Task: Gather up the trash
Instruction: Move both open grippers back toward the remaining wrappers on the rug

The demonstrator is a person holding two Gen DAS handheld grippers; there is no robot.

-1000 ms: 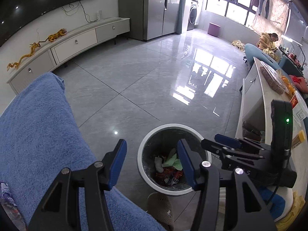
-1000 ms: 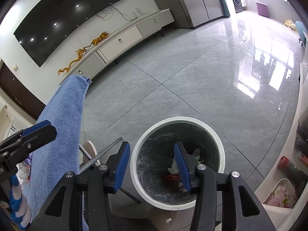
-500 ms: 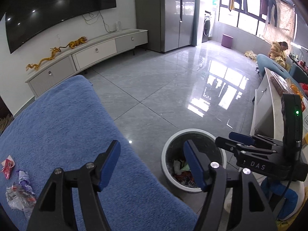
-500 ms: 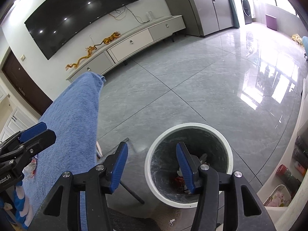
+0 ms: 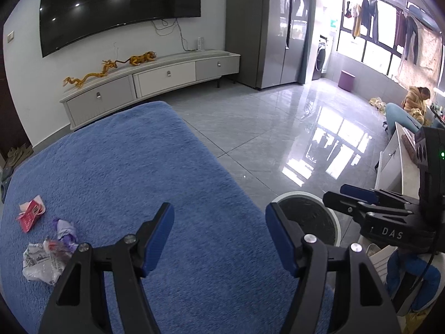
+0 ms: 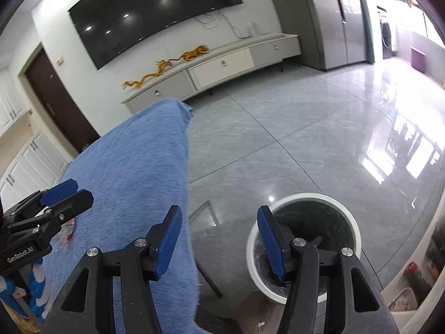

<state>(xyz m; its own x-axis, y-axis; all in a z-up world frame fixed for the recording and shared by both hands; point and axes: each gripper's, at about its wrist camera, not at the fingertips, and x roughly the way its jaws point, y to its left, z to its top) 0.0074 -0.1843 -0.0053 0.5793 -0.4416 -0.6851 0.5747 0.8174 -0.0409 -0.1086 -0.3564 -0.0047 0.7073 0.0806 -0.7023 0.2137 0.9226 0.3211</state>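
Reaching next: we judge the coming move is a reach back to the litter left on the blue towel [image 5: 155, 167] that covers the table, both grippers being clear of the trash bin [image 6: 303, 245].
Left gripper [image 5: 219, 236]: released, jaws standing apart with nothing between them; they have just been opening.
Right gripper [image 6: 219, 236]: also released and empty, its jaws having just been opening too; it hangs over the gap between the towel's right edge and the bin.
Trash left: three pieces bunched near the towel's left edge, namely a red wrapper [image 5: 30, 213], a crumpled purple wrapper [image 5: 65, 229] and a crumpled white wrapper [image 5: 41, 260].
Way from the fingers: in the left wrist view all three lie to the left of the left gripper's fingers [image 5: 157, 238], the white one nearest, almost beside the gripper's body and a little behind its tips.
Long axis: the red wrapper runs slantwise, low left to upper right; the two crumpled pieces have no clear axis.
Nearer hand: we take the left to be much nearer; the right would have to cross the whole towel.
Bin: on the floor off the towel's right edge, beside the right gripper.
Risk: we think the purple and white pieces, which touch, may come up together.
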